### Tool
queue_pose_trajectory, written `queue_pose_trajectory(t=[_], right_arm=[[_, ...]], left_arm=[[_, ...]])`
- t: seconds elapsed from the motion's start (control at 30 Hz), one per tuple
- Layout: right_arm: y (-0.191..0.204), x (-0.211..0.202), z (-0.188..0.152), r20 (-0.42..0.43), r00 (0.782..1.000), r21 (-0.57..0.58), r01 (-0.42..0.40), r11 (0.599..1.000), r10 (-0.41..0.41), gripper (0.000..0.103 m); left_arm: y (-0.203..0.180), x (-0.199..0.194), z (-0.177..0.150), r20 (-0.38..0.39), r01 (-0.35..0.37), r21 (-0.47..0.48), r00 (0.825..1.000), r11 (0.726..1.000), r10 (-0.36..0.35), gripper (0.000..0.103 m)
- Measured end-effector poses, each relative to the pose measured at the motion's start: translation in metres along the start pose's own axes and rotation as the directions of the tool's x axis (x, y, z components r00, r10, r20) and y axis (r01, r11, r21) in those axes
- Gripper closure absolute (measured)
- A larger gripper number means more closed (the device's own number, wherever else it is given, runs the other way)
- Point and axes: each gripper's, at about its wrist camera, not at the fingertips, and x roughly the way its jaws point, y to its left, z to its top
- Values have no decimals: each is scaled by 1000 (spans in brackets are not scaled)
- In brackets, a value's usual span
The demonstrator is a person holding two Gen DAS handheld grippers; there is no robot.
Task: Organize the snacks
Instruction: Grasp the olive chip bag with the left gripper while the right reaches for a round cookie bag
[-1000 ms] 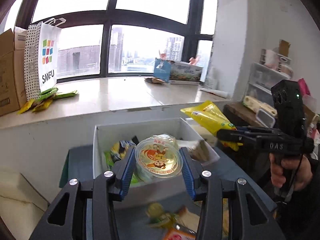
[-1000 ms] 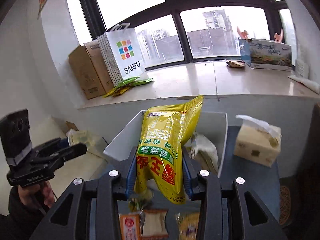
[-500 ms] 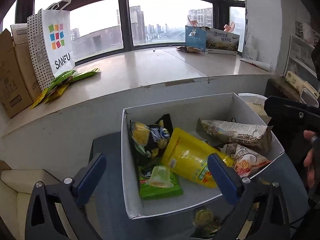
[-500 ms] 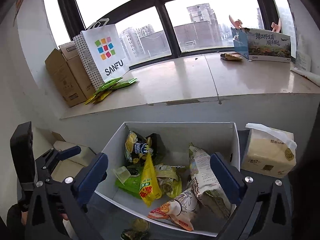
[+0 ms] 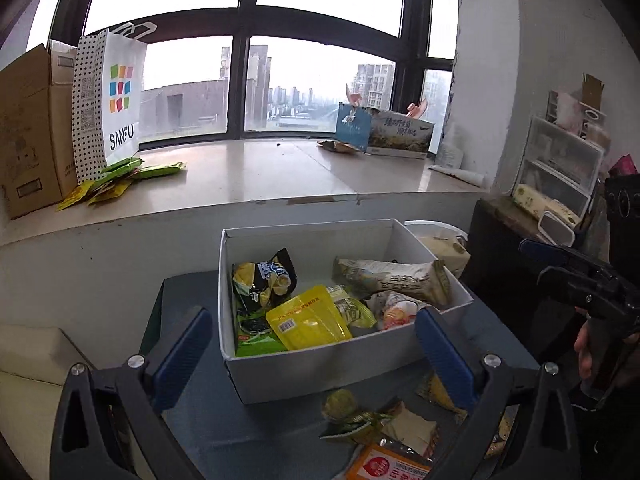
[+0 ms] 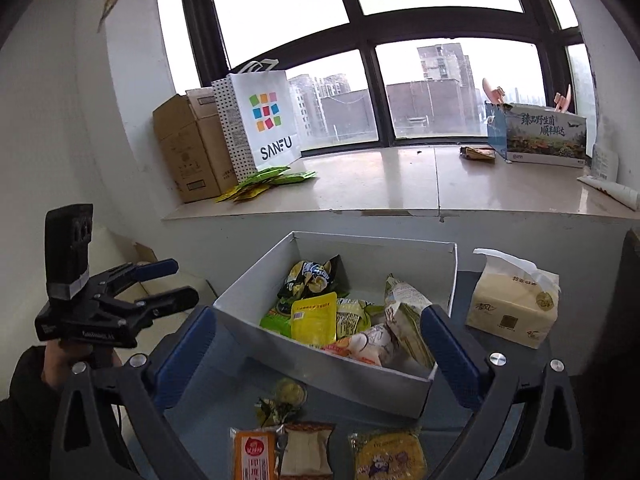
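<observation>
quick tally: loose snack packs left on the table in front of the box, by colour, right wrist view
Orange pack: 1
Brown and cream pack: 1
Yellow round-print pack: 1
Green and yellow packs: 2
Total: 5, all outside the white box. Both grippers open.

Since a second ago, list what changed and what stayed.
Both grippers let go: the left gripper dropped its jelly cup, the right gripper its yellow bag, now lying in the white box. Both stand open, pulled back. Loose snacks in front remain.
</observation>
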Motion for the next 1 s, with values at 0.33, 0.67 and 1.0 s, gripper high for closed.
queue_pose_trajectory(t=[0.33,0.67,1.0], right_arm=[[-6,-60,-93,-53,998,10,24,1000,-24,0],[-21,-79,-127,-75,997,92,43,995,-36,0],[-12,-64,-136,-118,992,62,53,997,-45,0]], left_arm=[[-18,-23,-81,-83,-8,-39,997,999,5,0],[-46,16,-116,-187,-19,26,982,999,24,0],[-37,104,-127,-329,-56,-49,943,997,37,0]])
